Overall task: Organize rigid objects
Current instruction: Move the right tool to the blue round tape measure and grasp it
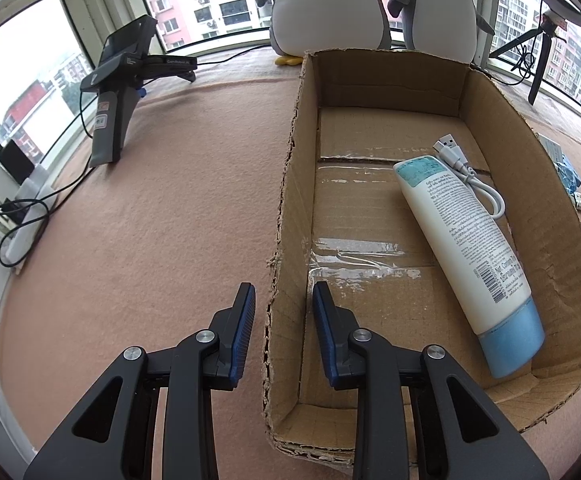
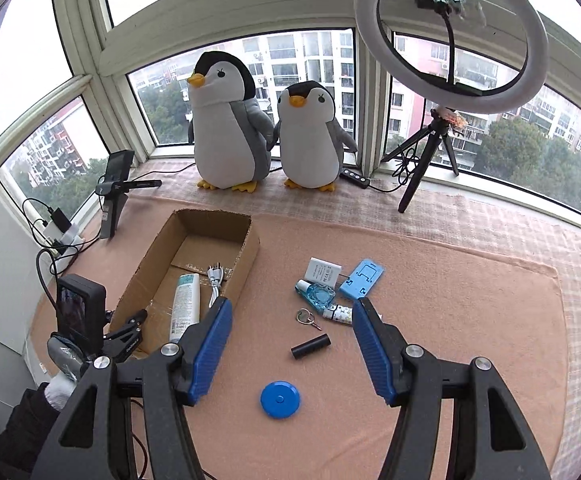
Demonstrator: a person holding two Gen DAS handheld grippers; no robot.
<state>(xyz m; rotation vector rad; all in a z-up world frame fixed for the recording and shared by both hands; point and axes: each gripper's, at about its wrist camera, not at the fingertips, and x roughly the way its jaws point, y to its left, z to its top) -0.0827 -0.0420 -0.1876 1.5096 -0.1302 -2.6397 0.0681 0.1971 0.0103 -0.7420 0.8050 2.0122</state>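
My left gripper (image 1: 284,292) straddles the near left wall of the open cardboard box (image 1: 490,92), its blue pads shut on that wall. Inside lie a white tube with a blue cap (image 1: 466,232) and a white USB cable (image 1: 474,176). My right gripper (image 2: 293,302) hangs open above the pink mat with nothing between its fingers. Below it lie a blue round tape measure (image 2: 280,399), a black cylinder (image 2: 311,346), a key ring (image 2: 305,317), a blue glass bottle (image 2: 318,294), a white battery pack (image 2: 323,271), a blue phone stand (image 2: 361,280) and a small patterned case (image 2: 340,314).
Two plush penguins (image 2: 230,128) stand at the window behind the box (image 2: 246,256). A ring light on a tripod (image 2: 430,152) is at the back right. A black stand (image 2: 112,200) and a power strip with cables (image 2: 58,232) sit at the left edge.
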